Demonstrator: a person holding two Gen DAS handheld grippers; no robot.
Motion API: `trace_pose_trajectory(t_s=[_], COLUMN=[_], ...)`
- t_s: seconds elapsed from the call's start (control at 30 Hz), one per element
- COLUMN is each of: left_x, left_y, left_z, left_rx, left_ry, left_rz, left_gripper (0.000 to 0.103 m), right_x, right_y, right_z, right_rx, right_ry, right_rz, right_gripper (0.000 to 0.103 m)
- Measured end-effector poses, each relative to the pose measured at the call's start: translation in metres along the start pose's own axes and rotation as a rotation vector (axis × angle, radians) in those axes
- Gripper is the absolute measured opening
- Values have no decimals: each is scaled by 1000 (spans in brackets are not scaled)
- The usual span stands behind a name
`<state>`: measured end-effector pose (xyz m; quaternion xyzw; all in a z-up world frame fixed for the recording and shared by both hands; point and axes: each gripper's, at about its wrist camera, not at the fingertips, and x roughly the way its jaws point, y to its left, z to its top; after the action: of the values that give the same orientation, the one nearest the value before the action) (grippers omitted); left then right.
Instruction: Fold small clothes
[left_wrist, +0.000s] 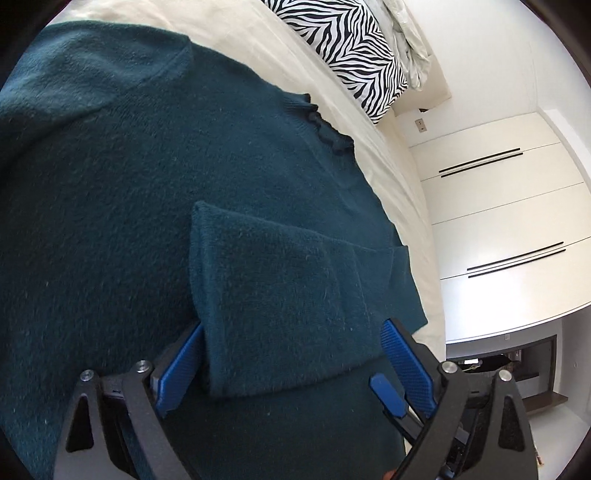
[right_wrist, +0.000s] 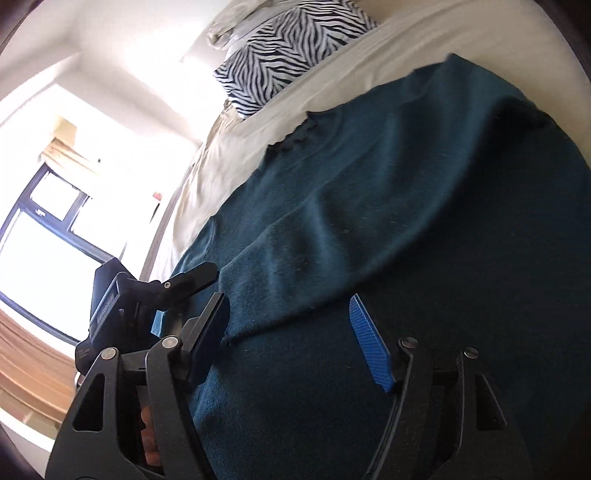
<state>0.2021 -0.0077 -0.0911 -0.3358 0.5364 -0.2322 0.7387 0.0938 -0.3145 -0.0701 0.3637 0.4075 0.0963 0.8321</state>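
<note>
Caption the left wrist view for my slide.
Open left tongs straddle a folded sleeve of the teal sweater on the bed.

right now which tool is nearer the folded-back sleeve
Left. The left tool straddles the sleeve, open. The right tool hovers open over the sweater's body.

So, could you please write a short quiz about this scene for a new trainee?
1. True or false: the teal sweater lies on a bare wooden table.
2. In the left wrist view, what sits between the jaws of the left gripper?
A. a zebra-print pillow
B. a folded-over sleeve of the sweater
C. nothing
3. Fill in: the pillow at the head of the bed has a ____ print.

Key:
1. False; it lies on the cream bed sheet.
2. B; the jaws stand wide on either side of the sleeve.
3. Zebra.
</note>
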Motion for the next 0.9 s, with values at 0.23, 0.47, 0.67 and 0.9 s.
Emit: trace_pose_trajectory(t_s=[0.23, 0.47, 0.67, 0.9], left_x=[0, -43, -49, -24], left_y=[-13, -54, -54, -6], left_z=[20, 50, 65, 53], left_rx=[70, 239, 324, 238], left_ry=[9, -188, -274, -187], left_rz=[82, 49, 72, 204], left_gripper=[19, 16, 13, 10], right_x=[-31, -52, -30, -5], right_y=[-65, -103, -112, -120], right_z=[11, 34, 65, 97], right_rx=[198, 335, 406, 482], right_ry=[-80, -155, -149, -164], right_rz=[74, 130, 151, 156], right_gripper=[67, 67, 67, 67])
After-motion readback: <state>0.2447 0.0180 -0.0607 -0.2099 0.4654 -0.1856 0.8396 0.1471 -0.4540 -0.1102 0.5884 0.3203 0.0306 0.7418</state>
